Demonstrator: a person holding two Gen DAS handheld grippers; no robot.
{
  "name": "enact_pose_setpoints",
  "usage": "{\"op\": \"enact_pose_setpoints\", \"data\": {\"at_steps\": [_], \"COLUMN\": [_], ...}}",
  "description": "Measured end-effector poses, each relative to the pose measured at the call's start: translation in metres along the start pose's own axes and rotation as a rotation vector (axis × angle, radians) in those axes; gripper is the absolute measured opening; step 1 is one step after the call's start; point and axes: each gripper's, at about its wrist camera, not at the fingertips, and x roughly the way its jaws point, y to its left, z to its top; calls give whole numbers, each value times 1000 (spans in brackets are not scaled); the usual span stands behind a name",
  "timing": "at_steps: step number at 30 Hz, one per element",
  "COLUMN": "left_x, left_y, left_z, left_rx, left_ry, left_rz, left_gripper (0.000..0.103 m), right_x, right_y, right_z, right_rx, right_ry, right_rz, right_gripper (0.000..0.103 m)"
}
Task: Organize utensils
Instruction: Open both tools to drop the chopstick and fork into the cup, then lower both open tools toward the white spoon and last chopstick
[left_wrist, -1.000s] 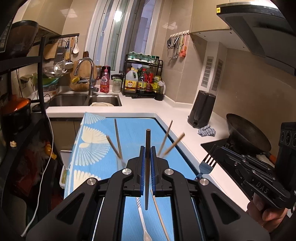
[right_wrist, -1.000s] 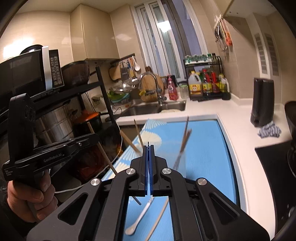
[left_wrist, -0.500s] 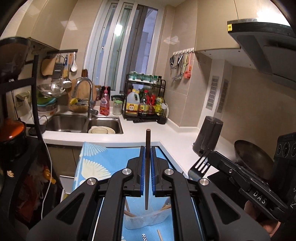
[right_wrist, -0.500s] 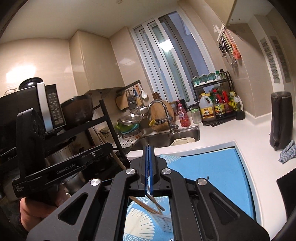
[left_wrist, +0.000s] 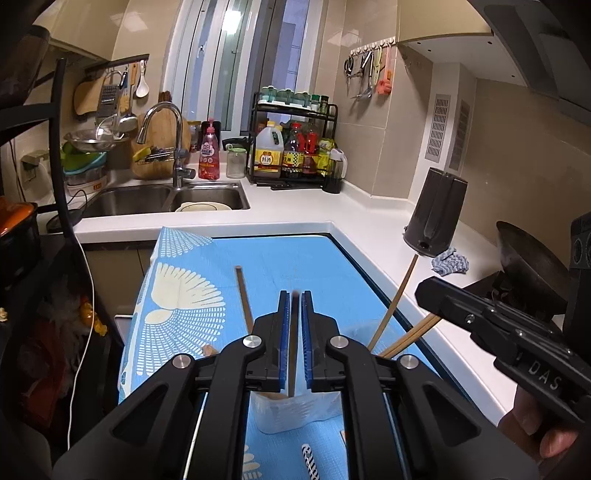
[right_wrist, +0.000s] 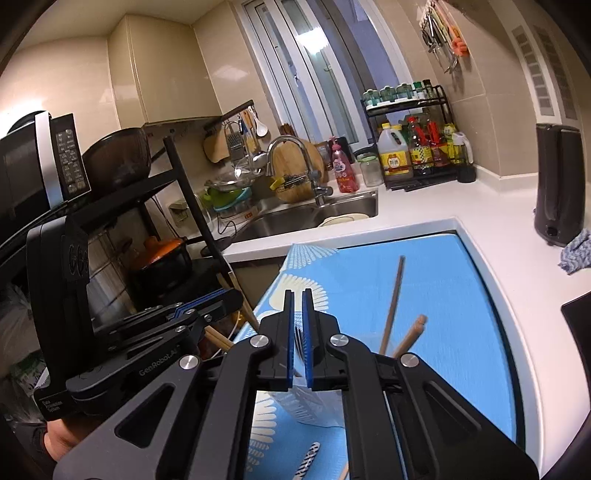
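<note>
A clear plastic cup (left_wrist: 295, 410) stands on the blue patterned mat (left_wrist: 288, 258), directly under my left gripper (left_wrist: 294, 293). Its jaws are opening, and a dark chopstick (left_wrist: 293, 354) hangs loose between the blue pads, its lower end in the cup. Several wooden chopsticks (left_wrist: 393, 306) lean out of the cup. My right gripper (right_wrist: 298, 291) hovers over the same cup (right_wrist: 306, 406), jaws opening, with a silver fork (right_wrist: 301, 341) slipping down between the pads. Each gripper shows in the other's view: right gripper (left_wrist: 421, 291), left gripper (right_wrist: 236, 295).
A utensil with a striped handle (left_wrist: 310, 461) lies on the mat near me. A sink (left_wrist: 162, 199) and faucet are at the back left, a black kettle (left_wrist: 436, 218) and a cloth (left_wrist: 450, 264) on the right counter, a wok (left_wrist: 528, 266) beyond. A black shelf rack (right_wrist: 184, 192) stands left.
Both grippers came down over the cup. Their pads have parted slightly, and the chopstick and the fork sit lower between them; the fork's tines no longer stick out past the right gripper's tip.
</note>
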Motion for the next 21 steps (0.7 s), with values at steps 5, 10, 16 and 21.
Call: {"op": "enact_pose_setpoints", "data": {"at_steps": [5,10,16,21], "left_x": [-34,-72,-101,-103], "left_y": [-3,-7,-16,-22], "left_z": [1,-9,-54,-116], "left_rx": [10,-4,-33,-43], "left_ry": [-62,-117,-107,-27], "left_rz": [4,9,9,15], "left_gripper": [26,26,26,26], "right_x": [-28,-65,-109,-126], "right_y": [6,23,38,45], "right_z": [-2,-20,-67,-118], "right_rx": [-6,-52,-52,-51], "right_ry": [-27,-53,-48,-22], "right_rz": [-15,-21,-12,-51], "right_gripper": [10,15,18,18]}}
